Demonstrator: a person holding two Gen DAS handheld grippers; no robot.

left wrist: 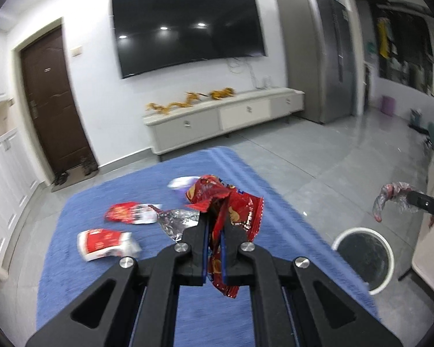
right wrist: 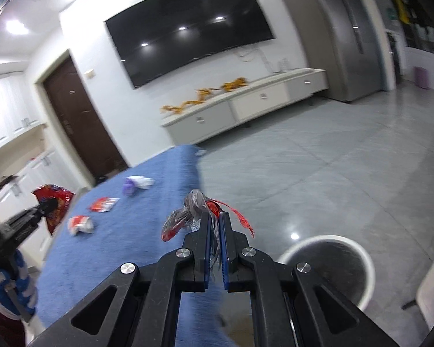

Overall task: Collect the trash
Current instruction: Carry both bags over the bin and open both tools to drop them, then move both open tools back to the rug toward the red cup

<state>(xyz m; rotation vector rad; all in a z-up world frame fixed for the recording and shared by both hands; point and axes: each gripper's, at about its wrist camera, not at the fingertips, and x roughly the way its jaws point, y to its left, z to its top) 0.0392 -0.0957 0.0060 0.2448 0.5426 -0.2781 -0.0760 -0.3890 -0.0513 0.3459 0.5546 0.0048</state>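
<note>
Wrappers on table; bin beside

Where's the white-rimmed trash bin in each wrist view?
Left wrist view: trash bin sits lower right on the grey floor, right of the blue table edge.
Right wrist view: trash bin sits lower right, just right of the right tongs.
Shared landmark: wall TV, top centre in both.

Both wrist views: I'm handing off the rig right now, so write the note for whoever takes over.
Left gripper: shut on the red snack wrapper, above the blue table.
Right gripper: shut on the clear plastic wrapper, near the table's edge.
White bin: on the floor, right of the table.
Done: two pieces picked up.
Left: drop both in the bin, then collect the silver foil, two red-and-white packets and the purple-white wrapper.
</note>
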